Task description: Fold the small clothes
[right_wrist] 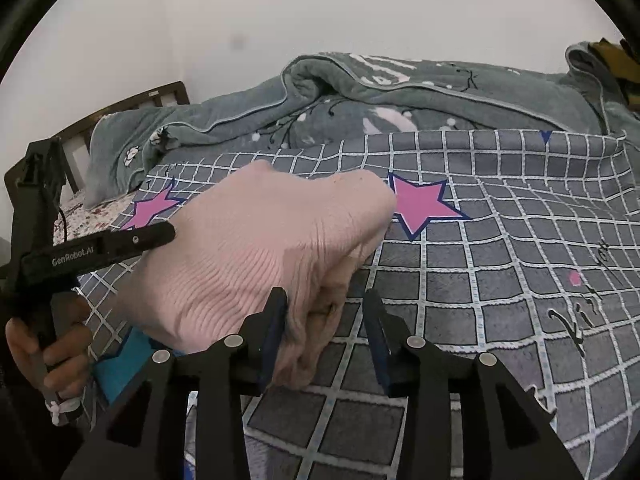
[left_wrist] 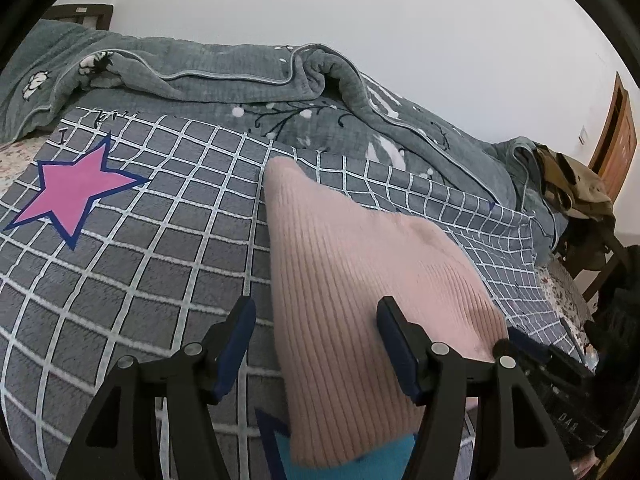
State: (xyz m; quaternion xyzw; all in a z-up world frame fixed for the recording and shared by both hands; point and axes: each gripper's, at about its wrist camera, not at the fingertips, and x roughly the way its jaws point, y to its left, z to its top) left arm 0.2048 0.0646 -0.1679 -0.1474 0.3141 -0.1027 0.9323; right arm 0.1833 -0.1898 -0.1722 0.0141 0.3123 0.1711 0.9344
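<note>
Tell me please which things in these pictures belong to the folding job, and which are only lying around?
Belonging to the job:
pink knitted garment
left gripper
right gripper

Only lying around:
checked blanket with pink stars
rumpled grey-green quilt
brownish clothes heaped at the far right

pink garment (left_wrist: pixel 352 280): its near end is running under my left gripper (left_wrist: pixel 316 344) and off the bottom edge | blue patch (left_wrist: pixel 304 460): mostly covered, I am not making out what it is | olive bundle (left_wrist: pixel 572 188): too small to identify | my hand (right_wrist: pixel 48 344): frame edge is cutting it off
</note>
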